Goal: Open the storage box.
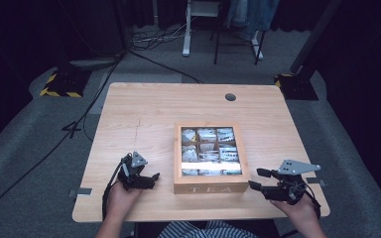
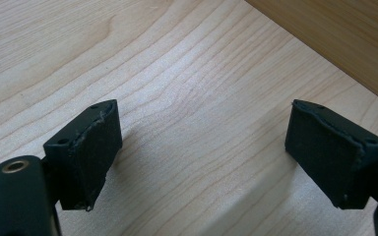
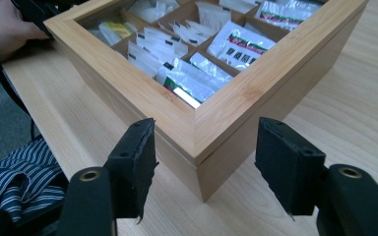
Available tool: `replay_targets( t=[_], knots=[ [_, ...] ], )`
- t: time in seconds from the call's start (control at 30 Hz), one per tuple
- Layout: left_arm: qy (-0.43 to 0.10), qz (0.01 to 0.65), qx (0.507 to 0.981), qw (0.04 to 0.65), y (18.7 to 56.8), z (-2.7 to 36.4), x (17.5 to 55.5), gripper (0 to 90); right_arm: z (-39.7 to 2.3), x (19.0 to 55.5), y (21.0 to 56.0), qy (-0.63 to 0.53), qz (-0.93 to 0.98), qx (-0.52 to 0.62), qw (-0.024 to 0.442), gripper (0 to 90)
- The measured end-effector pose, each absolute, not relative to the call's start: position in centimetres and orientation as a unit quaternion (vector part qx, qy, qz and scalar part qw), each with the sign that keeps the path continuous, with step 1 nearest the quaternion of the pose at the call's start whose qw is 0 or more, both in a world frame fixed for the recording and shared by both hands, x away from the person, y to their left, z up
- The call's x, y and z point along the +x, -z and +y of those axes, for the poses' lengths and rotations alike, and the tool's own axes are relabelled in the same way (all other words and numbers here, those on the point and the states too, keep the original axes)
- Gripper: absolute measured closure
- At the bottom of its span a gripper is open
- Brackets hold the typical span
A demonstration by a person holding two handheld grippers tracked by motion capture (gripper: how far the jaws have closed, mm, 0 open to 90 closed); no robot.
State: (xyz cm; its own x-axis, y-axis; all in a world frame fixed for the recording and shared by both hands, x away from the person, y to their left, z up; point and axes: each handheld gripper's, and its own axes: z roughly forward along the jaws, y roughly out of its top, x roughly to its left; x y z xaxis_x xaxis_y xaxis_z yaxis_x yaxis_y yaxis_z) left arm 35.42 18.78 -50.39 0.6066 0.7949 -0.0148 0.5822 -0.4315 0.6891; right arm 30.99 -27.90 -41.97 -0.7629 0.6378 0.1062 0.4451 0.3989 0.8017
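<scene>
— Pale wood-grain desk on grey carpet, dark curtains around. Any writing?

— "TEA" on the front of the wooden box, near the desk's front edge; sachets lie in its compartments, print too small to read.

— Grippers?

— Left gripper just left of the box, fingers apart over bare desk. Right gripper, fingers apart around the box's corner, not touching.
</scene>
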Motion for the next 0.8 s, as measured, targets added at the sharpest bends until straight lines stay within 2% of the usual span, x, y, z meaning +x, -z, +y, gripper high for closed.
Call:
replay_targets(
  t=[0.4,0.5,0.8],
  knots=[
    [-0.158,0.414,0.831,0.336,50.4,18.8,35.4,14.6,-26.7,31.3,43.6,-0.414,0.843,0.329,0.101,42.7],
    [-0.159,0.413,0.831,0.336,50.4,18.8,35.4,14.6,-26.5,31.4,43.9,-0.406,0.847,0.329,0.099,49.9],
    [-0.158,0.414,0.831,0.336,50.4,18.8,35.4,14.6,-26.4,31.1,43.9,-0.398,0.852,0.324,0.103,58.0]
  ],
)
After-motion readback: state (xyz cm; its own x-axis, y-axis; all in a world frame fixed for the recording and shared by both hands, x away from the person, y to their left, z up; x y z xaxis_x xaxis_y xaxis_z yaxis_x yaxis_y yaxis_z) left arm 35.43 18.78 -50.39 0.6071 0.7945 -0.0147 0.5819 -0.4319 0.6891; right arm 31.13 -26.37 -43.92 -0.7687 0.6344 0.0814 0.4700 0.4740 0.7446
